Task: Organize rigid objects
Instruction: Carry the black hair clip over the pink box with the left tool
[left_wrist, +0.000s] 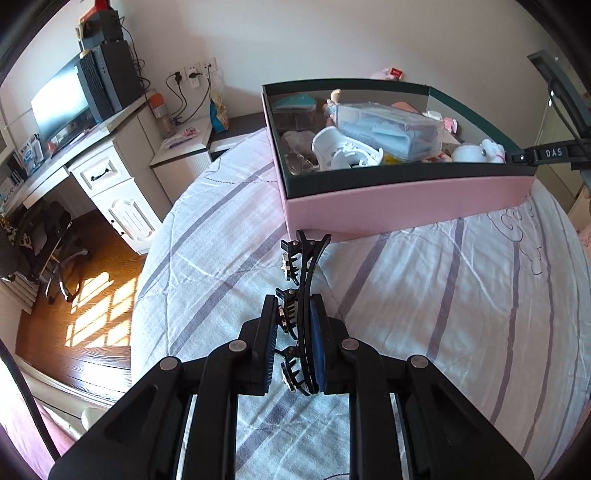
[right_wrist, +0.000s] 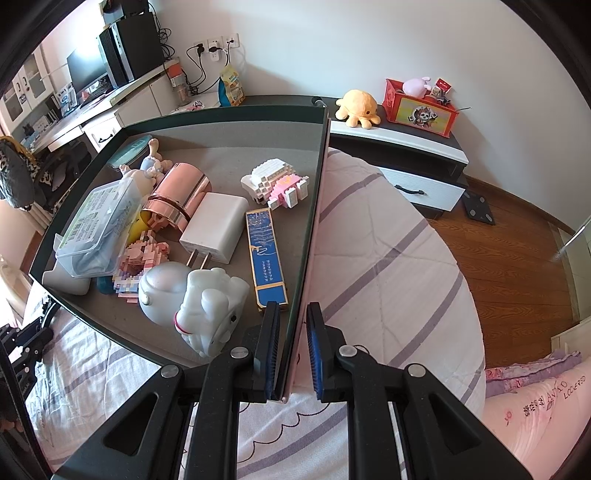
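Note:
My left gripper (left_wrist: 294, 310) is shut on a black hair clip (left_wrist: 301, 280) with toothed claws, held above the striped bedsheet a little short of the pink box (left_wrist: 406, 199). The box has a dark green inner rim and holds several small things: a clear plastic case (right_wrist: 96, 229), a white charger (right_wrist: 216, 227), a blue flat box (right_wrist: 266, 254), a white figurine (right_wrist: 199, 299). My right gripper (right_wrist: 290, 317) straddles the box's right wall (right_wrist: 314, 206), one finger inside and one outside, with a gap showing on the outer side. It also shows in the left wrist view (left_wrist: 546, 153).
The box sits on a bed with a white and purple striped sheet (left_wrist: 229, 258). A desk with a monitor (left_wrist: 62, 107) stands at the left. A bedside cabinet (right_wrist: 402, 147) carries an orange plush and a red box. Wooden floor (right_wrist: 509, 258) lies beyond the bed.

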